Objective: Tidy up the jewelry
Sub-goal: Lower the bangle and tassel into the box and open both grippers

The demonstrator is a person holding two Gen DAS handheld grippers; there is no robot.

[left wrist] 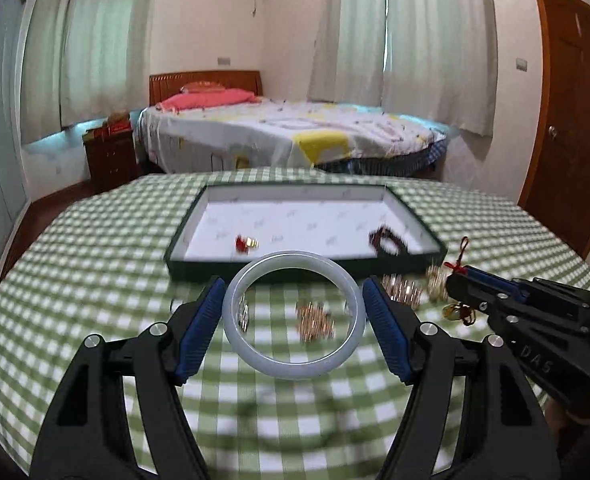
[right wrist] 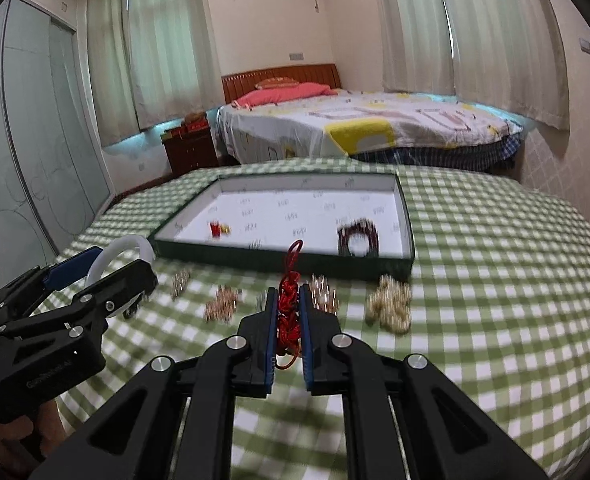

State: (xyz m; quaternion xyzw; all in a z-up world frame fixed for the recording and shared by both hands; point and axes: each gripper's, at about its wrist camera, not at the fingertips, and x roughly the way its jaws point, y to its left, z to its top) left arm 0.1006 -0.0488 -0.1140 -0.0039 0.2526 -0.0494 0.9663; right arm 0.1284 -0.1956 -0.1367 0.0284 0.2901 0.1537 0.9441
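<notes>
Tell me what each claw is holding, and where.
Left claw: pale bangle, pads on its outer rim, opposite sides. Right claw: red knotted cord charm, pinched on the knot.

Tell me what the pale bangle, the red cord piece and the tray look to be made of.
Bangle: likely jade or glass, polished; translucent milky-white with a smooth sheen.
Red cord piece: braided, knotted thread, matte; strands and a loop show.
Tray: probably cardboard, dark green outside with a white printed paper lining; thin straight walls. Blur leaves all three open.
</notes>
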